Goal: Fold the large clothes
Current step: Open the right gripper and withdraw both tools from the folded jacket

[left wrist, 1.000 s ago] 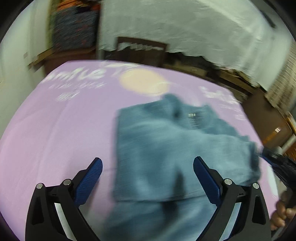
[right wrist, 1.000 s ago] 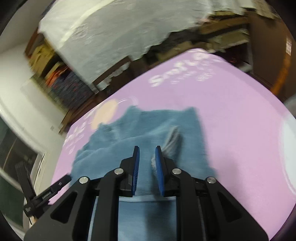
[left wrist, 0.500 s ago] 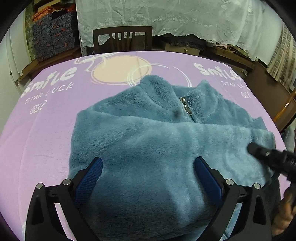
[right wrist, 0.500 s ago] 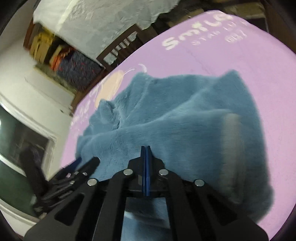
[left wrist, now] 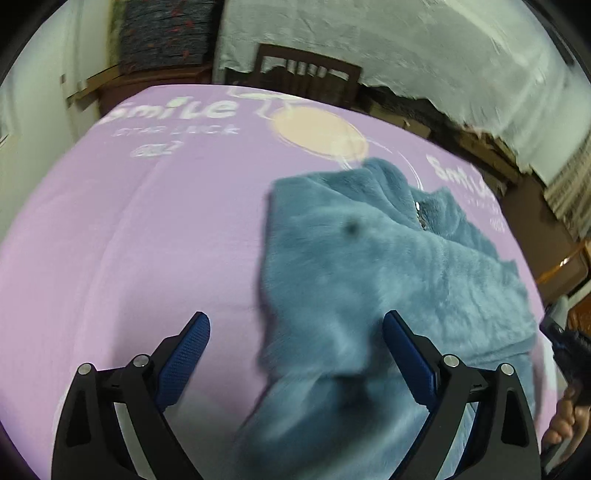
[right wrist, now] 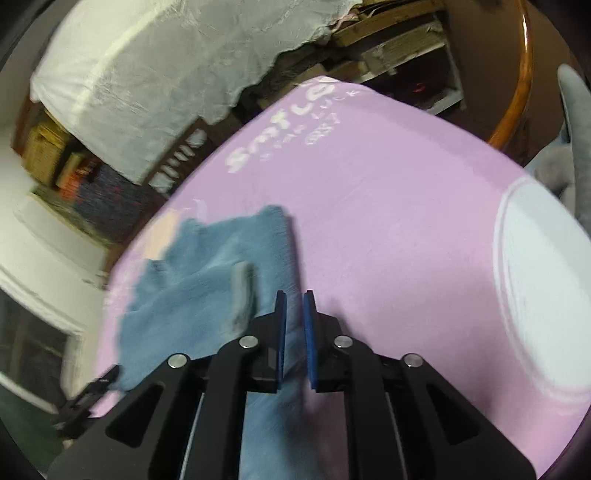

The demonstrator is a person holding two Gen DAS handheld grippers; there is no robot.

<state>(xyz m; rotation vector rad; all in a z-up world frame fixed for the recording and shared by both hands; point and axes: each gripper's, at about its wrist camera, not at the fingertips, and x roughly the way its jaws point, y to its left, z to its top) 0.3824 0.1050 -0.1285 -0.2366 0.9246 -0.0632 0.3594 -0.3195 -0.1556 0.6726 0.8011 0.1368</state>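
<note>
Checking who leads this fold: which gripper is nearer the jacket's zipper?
Probably the left. The left gripper hangs open over the blue fleece jacket, zipper ahead of it. The right gripper sits at the jacket's right edge; no zipper shows there.

A lilac cloth-covered surface (left wrist: 147, 229) printed with white lettering and a pale cream disc (left wrist: 314, 129) sits before a dark wooden slat-backed chair (left wrist: 306, 72), a white lace drape (left wrist: 424, 44), and a stack of dark speckled fabric (left wrist: 162, 35).

Both wrist views look down, close above the purple sheet (left wrist: 147, 229), sharing the blue fleece (right wrist: 207, 280)
</note>
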